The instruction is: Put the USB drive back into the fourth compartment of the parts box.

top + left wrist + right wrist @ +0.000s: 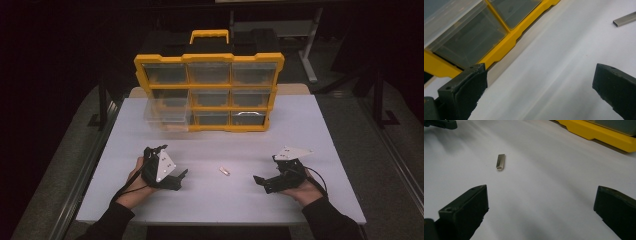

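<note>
High view, left gripper [179, 180]: resting low on the white table [300, 125], held in the person's left hand [134, 180], jaws spread and empty.
High view, right gripper [260, 181]: also down near the near edge, in the right hand [305, 192], jaws apart with nothing between them.
High view, metal piece [224, 171]: a small pale spacer lying flat on the table between the two grippers, touching neither, slightly ahead of both sets of tips.
High view, organiser [209, 90]: a yellow drawer cabinet standing well beyond both grippers; one clear drawer [167, 114] at its lower left is pulled out toward the person.
Left gripper view, jaws: wide apart, bare table between them.
Left gripper view, surroundings: the open clear drawer [461, 32] and the yellow frame [506, 42] lie ahead and to the left of the jaws; the end of the metal piece [625, 20] lies far off to the upper right.
Right gripper view, jaws: spread wide, gripping nothing.
Right gripper view, metal piece [501, 162]: a short hexagonal tube ahead of the left jaw, near but not between the jaws; the left gripper's tip [441, 123] shows beyond it.
Progress: I'd judge it early. The drawer looks ready to receive, but the piece is not yet picked up.
Left to do: close on the piece, carry it to the drawer, drop it in, probably push the drawer shut.
</note>
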A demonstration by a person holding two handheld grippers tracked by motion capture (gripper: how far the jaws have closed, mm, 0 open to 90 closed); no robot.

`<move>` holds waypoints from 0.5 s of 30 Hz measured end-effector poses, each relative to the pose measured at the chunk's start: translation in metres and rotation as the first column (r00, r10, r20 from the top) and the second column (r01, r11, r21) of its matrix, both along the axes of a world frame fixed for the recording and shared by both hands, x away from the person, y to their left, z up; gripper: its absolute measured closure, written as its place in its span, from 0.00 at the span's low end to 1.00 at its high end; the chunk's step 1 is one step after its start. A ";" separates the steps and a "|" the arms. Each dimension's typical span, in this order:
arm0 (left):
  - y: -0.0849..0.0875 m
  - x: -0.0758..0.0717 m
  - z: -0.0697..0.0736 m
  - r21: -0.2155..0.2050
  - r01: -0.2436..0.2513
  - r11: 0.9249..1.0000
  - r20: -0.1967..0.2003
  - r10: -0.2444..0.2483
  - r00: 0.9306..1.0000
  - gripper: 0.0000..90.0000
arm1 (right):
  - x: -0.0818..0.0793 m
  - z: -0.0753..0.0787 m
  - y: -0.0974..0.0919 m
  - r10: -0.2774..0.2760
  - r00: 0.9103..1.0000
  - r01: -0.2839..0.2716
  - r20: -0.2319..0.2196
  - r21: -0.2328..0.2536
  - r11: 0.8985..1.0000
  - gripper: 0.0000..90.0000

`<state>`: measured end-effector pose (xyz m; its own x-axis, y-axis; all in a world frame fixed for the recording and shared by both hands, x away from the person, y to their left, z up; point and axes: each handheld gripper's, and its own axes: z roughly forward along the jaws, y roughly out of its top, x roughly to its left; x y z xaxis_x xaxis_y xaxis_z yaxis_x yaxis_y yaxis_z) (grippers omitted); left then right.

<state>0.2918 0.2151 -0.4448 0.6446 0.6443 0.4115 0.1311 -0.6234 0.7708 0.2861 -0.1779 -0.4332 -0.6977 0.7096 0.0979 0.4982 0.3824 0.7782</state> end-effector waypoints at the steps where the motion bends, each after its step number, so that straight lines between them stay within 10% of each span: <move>1: 0.001 0.000 0.000 -0.008 -0.003 1.000 -0.007 0.003 1.000 0.00 | 0.000 0.000 0.000 0.000 1.000 0.000 0.000 0.000 1.000 0.00; 15: 0.015 0.009 0.006 -0.212 -0.067 0.975 -0.160 0.032 0.987 0.00 | 0.000 0.000 0.000 0.001 1.000 -0.001 -0.004 0.001 1.000 0.00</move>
